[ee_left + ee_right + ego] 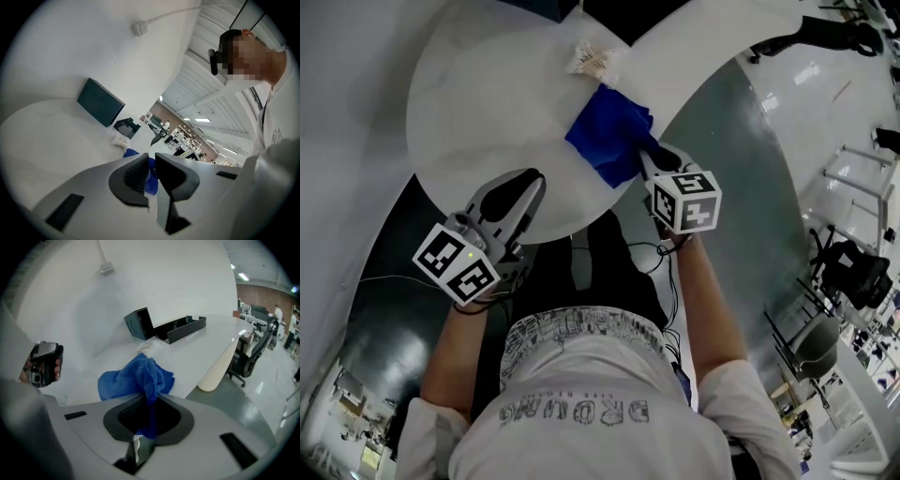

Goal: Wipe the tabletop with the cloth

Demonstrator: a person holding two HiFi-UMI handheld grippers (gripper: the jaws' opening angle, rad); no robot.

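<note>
The right gripper (645,157) has its jaws clamped on a fold of the blue cloth (609,139), and the rest of the cloth lies bunched on the white tabletop (483,103) ahead of the jaws, close to the table's near edge. The left gripper (528,186) hovers well to the left of the cloth with its jaws drawn almost together, only a slit between them and nothing in them. Just beyond the cloth sits a pale crumpled scrap (592,60), perhaps a wrapper; it is too small to tell. The main risk is the hold. Only a narrow pinch of fabric is caught, so a hard drag could probably pull the cloth free. A forward stroke would likely push the scrap along, and a stroke toward the person could drag the cloth off the edge.
</note>
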